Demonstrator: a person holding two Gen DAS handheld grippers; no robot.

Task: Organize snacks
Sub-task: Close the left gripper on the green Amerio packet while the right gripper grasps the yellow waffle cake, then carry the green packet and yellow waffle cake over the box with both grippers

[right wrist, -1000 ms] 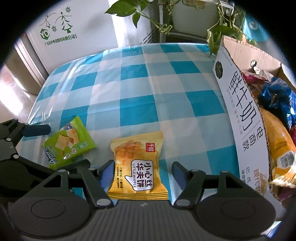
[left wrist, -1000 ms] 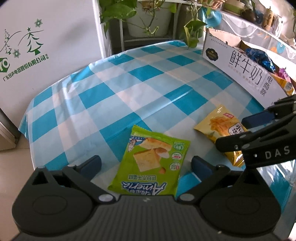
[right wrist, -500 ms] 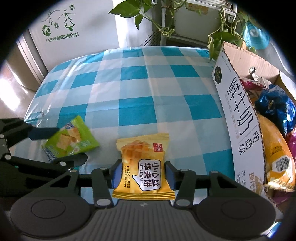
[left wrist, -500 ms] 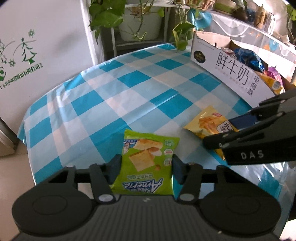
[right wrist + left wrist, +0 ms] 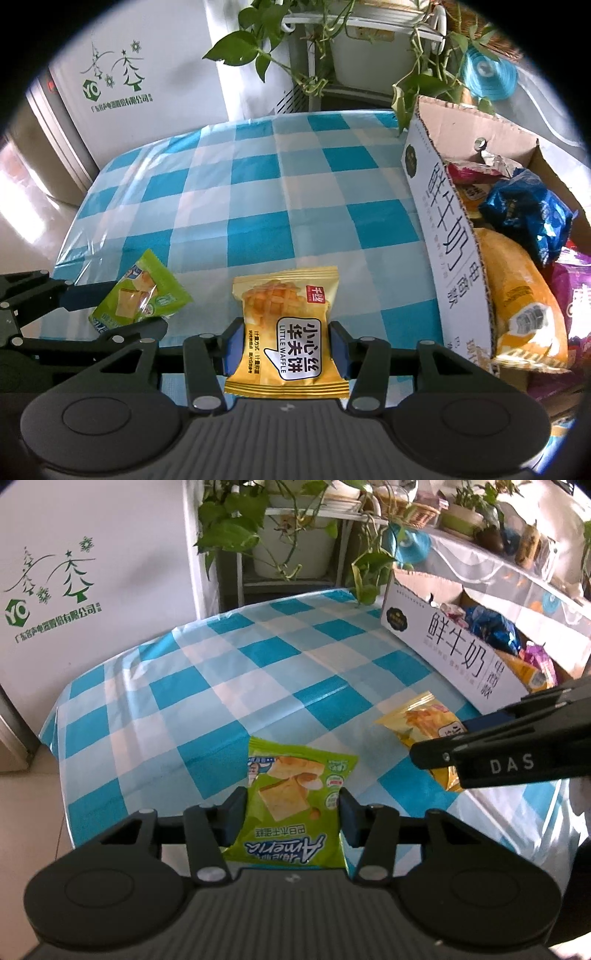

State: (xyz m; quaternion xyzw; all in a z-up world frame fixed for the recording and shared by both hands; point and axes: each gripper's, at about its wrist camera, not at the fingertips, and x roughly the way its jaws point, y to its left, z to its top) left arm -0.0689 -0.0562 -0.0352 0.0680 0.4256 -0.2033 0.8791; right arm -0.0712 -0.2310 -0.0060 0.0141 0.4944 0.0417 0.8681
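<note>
My left gripper (image 5: 291, 818) is shut on a green cracker packet (image 5: 295, 797) and holds it above the blue-checked table (image 5: 258, 672). My right gripper (image 5: 286, 350) is shut on a yellow waffle packet (image 5: 288, 332) and holds it off the table. The yellow packet also shows in the left wrist view (image 5: 424, 723), right of the green one. The green packet shows in the right wrist view (image 5: 140, 295), to the left. A cardboard box (image 5: 447, 236) with several snack packets stands at the table's right side.
A white appliance box (image 5: 74, 583) stands behind the table at the left. A plant rack with hanging leaves (image 5: 280, 546) stands at the back. A shelf with pots (image 5: 498, 554) runs behind the cardboard box (image 5: 454, 661). The table's left edge drops to the floor (image 5: 29, 805).
Both grippers closed from wide open onto their packets, the left on the green one, the right on the yellow one, and lifted them up from the table.
</note>
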